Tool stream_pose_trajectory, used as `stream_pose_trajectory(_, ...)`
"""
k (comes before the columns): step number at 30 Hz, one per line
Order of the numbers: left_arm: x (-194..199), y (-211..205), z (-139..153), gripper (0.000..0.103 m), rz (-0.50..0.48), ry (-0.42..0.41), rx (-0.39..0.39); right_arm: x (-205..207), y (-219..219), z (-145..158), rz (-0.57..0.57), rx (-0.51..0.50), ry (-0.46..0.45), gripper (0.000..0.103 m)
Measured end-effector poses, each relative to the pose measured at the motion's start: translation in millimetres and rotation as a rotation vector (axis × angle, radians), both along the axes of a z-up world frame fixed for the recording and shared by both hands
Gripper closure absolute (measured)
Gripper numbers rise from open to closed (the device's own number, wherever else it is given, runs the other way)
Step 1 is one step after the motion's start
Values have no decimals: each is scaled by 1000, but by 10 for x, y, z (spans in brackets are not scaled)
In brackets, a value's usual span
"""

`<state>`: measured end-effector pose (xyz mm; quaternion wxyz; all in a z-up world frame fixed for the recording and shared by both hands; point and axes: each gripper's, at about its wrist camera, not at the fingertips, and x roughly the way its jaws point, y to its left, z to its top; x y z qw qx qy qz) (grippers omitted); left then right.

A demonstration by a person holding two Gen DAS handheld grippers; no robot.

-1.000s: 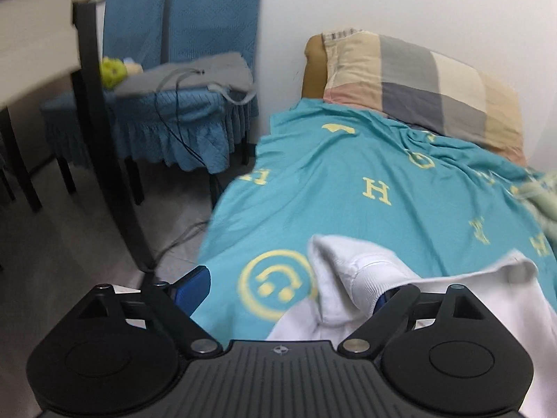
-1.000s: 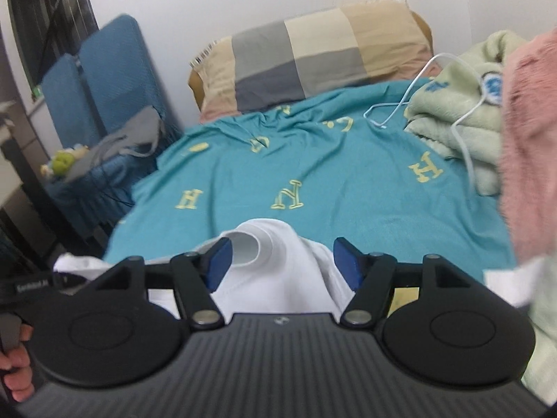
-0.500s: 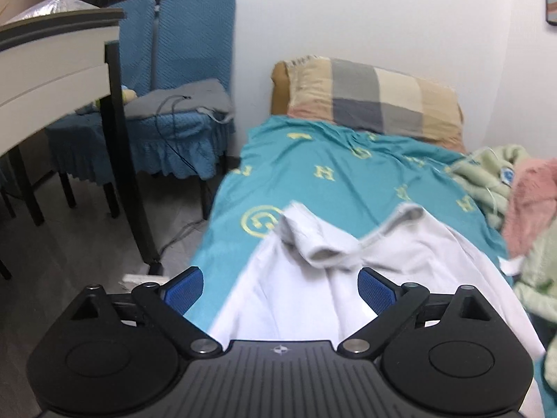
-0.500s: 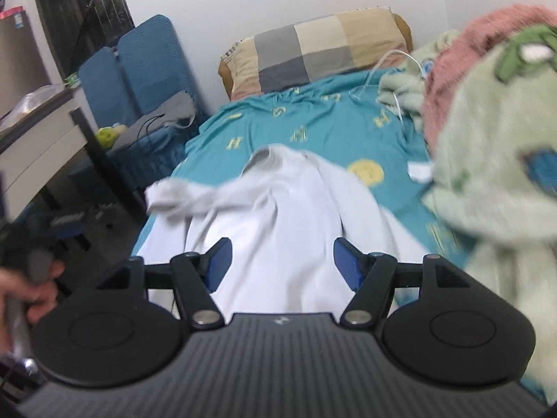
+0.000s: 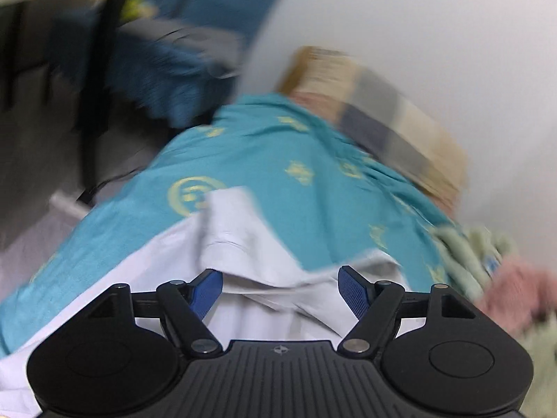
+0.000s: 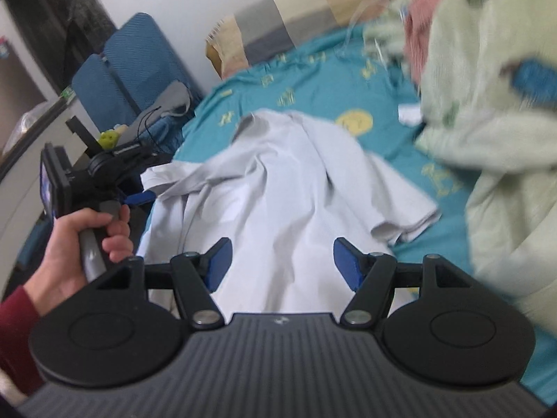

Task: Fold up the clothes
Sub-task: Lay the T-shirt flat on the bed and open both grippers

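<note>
A white shirt (image 6: pixel 275 174) lies spread lengthwise on the teal bed sheet (image 6: pixel 313 80), collar toward the pillow and one sleeve folded out at the right. My right gripper (image 6: pixel 281 249) hovers open over the shirt's lower body with only flat cloth under the gap. My left gripper (image 5: pixel 280 278) is at the shirt's left edge by the other sleeve (image 5: pixel 236 223). Its jaws are closing, with rumpled white cloth lying between the blue pads, which do not press on it. In the right wrist view a hand (image 6: pixel 76 237) holds that gripper's handle.
A checked pillow (image 6: pixel 296 10) lies at the bed's head against the white wall. A pale green fleece blanket (image 6: pixel 494 122) and pink fabric (image 6: pixel 428 0) are heaped along the bed's right side. Blue-covered chairs (image 6: pixel 132 59) and a desk (image 6: pixel 38 129) stand to the left.
My right gripper drew back from the collar to the shirt's lower body, and the shirt now lies stretched out. My left gripper rolled, came down to the left sleeve and narrowed its jaws.
</note>
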<state>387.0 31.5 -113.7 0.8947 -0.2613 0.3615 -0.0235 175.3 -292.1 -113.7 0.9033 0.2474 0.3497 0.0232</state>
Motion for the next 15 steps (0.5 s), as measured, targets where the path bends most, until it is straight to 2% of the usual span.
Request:
stream_pose_trajectory(3, 119, 193, -140, 34, 70, 53, -105, 126, -53, -138, -14, 43, 51, 36)
stream_pose_trajectory(4, 174, 212, -172, 37, 78, 77, -113, 153, -67, -170, -21, 51, 64, 36)
stream_pose_trajectory(7, 384, 205, -220, 64, 69, 82, -136, 149, -115, -260, -45, 87, 96, 36)
stream_pose_trajectory(8, 465, 189, -205, 82, 68, 69, -122, 144, -135, -278, -52, 92, 105, 36)
stream_pose_trajectory(9, 559, 166, -185, 93, 67, 54, -109, 131, -144, -287, -56, 96, 111, 36)
stream_pose_trajectory(12, 872, 65, -52, 95, 61, -10, -82, 106, -154, -291, -63, 92, 113, 36)
stream_pose_trajectory(15, 1228, -130, 41, 95, 45, -53, 31, 134, -147, -277, -62, 60, 94, 36)
